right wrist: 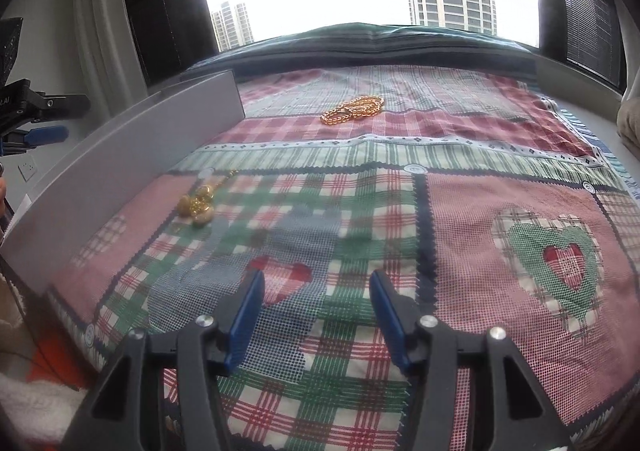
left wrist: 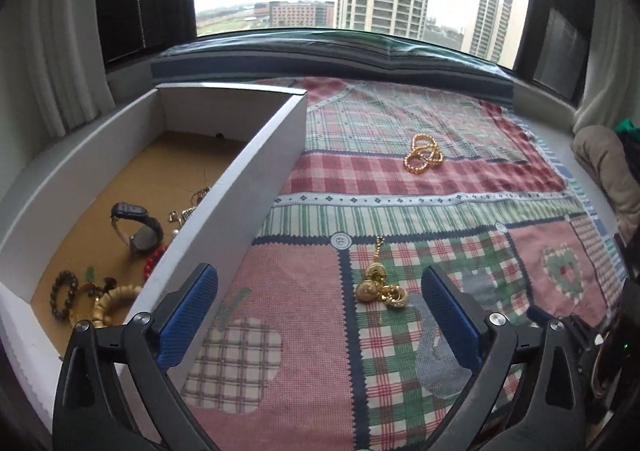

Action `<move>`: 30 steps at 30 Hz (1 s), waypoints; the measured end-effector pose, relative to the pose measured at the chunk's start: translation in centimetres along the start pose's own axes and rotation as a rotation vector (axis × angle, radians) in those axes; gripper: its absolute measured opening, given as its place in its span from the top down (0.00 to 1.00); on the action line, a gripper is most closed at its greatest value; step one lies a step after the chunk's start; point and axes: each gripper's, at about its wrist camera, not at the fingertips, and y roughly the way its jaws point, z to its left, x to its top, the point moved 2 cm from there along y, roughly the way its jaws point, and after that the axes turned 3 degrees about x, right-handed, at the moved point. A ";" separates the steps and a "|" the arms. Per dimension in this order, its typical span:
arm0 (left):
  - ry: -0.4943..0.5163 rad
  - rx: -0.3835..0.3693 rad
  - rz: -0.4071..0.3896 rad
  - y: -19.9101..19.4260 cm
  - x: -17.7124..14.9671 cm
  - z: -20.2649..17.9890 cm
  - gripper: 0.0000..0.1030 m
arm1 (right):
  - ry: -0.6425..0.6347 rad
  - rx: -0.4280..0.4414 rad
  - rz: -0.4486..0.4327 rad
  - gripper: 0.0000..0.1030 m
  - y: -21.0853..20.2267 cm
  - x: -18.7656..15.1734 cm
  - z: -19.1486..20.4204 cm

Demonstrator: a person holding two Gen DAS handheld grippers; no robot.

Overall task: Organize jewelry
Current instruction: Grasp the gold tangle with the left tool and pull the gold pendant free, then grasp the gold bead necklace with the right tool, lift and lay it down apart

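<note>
The left gripper (left wrist: 320, 287) hangs over a patchwork cloth (left wrist: 460, 171), its blue fingers (left wrist: 188, 317) spread wide with nothing between them. Just beyond it on the cloth lies a gold chain with round gold charms (left wrist: 378, 285), untouched. Farther toward the window rests a coil of gold beads (left wrist: 423, 152), well apart from the chain.

To the left of the cloth stands a white cardboard box (left wrist: 240, 179) with a brown floor. Inside it are a wristwatch (left wrist: 138, 229), a dark bead bracelet (left wrist: 63, 293), a pale wooden bangle (left wrist: 116, 301), a string of red beads (left wrist: 154, 261) against the near wall, and a few small metal pieces (left wrist: 188, 209) (perhaps earrings, too small to tell).

The right gripper (right wrist: 316, 303) is held over the near part of the same cloth, above a red heart patch (right wrist: 280, 275). Its jaws stand partly apart and hold nothing. From this side the gold charms (right wrist: 198, 205) lie to the left near the box wall (right wrist: 120, 167), and the gold beads (right wrist: 354, 109) sit farther back.
</note>
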 end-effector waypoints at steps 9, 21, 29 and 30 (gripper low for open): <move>-0.054 0.021 0.180 9.2 -5.8 -1.5 0.02 | -0.019 -0.020 0.016 0.46 0.1 -0.3 0.4; 0.011 0.056 0.140 10.0 -6.1 -1.6 0.00 | 0.003 -0.006 0.064 0.46 1.4 -0.6 0.3; 0.010 0.058 0.131 10.0 -6.1 -1.7 0.00 | -0.001 0.099 0.201 0.46 2.4 3.9 -0.6; 0.010 0.057 0.131 10.0 -6.1 -1.7 0.00 | -0.012 0.096 0.216 0.46 2.6 5.2 -0.9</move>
